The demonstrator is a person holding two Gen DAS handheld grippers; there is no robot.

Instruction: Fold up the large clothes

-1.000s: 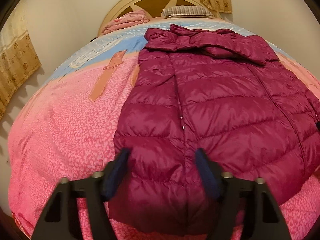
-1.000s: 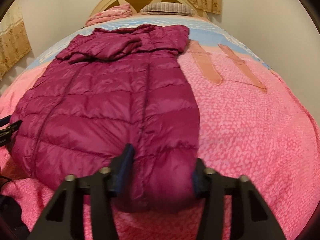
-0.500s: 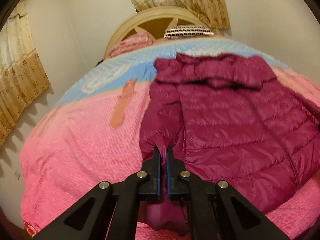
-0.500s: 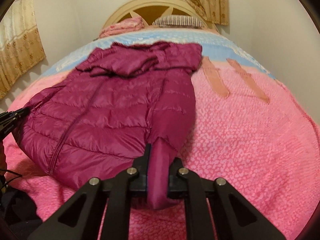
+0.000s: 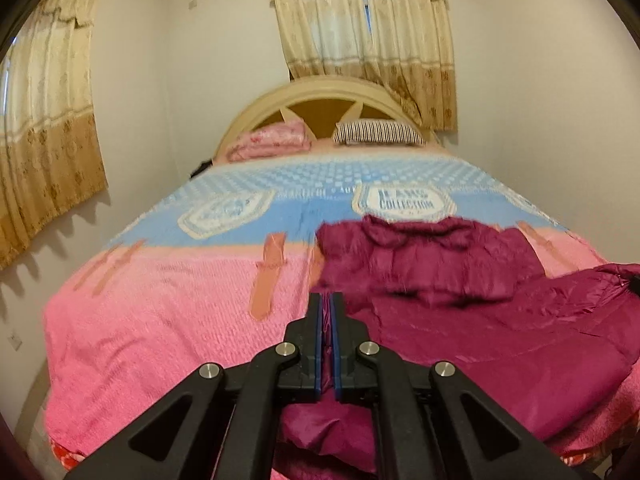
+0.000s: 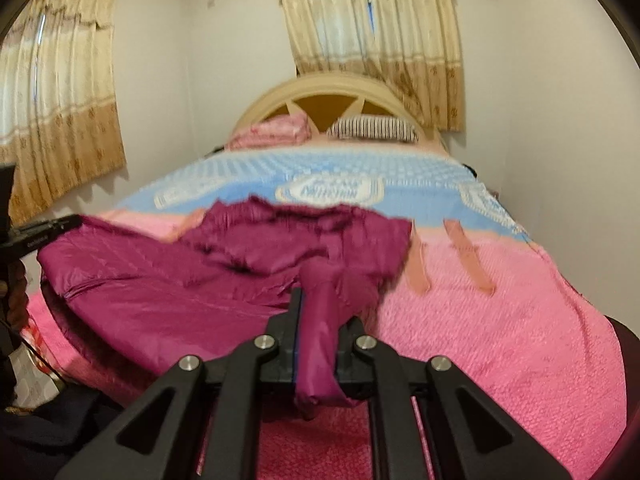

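Left wrist view: left gripper (image 5: pixel 327 308), fingers pressed nearly together, pinching a thin fold of the down jacket (image 5: pixel 480 312) at one hem corner. Right wrist view: right gripper (image 6: pixel 316 308), clamped on a thicker roll of the jacket (image 6: pixel 192 280) at the other hem corner.

Item: magenta quilted down jacket. Judged light, soft, puffy; shell glossy and likely slippery, so a deep bite of fabric is safer than a bare edge. Hem raised off the bed (image 5: pixel 160 320); hood and shoulders bunched on the cover, toward the headboard (image 5: pixel 332 92).

Surface: pink textured cover, blue band nearer the headboard; soft and yielding.

Room: striped pillow (image 5: pixel 378 133) and a folded pink quilt (image 5: pixel 272 142) against the headboard; gold curtains (image 5: pixel 364 32) behind it, more to its left; pale walls.
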